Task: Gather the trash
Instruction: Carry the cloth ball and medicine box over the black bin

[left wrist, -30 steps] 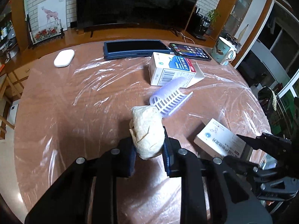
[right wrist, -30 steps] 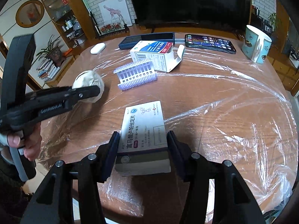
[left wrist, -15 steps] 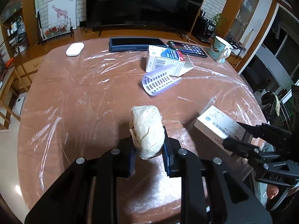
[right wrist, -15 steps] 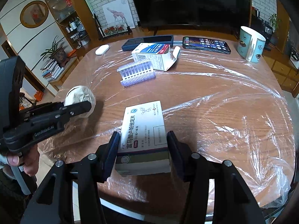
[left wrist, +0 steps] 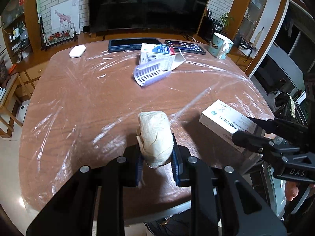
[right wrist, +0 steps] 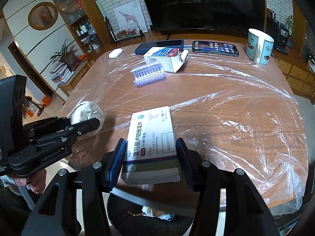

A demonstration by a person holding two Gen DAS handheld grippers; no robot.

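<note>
Over table (left wrist: 98,106), L tongs (left wrist: 156,155) w/ tissue wad (left wrist: 155,135), R tongs (right wrist: 150,157) w/ pill box (right wrist: 151,137)

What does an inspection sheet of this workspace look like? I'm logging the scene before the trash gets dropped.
Surface: wooden table under wrinkled clear plastic film.
Job's things: crumpled paper wad, white medicine box, both lifted near the table's edge; open carton and purple vial tray lying on the table.
Clutter: mug, phone, dark case, white mouse.
Grippers: left gripper shut on wad; right gripper shut on box.
Cables: nothing seen.
Surroundings: television, giraffe picture.
</note>
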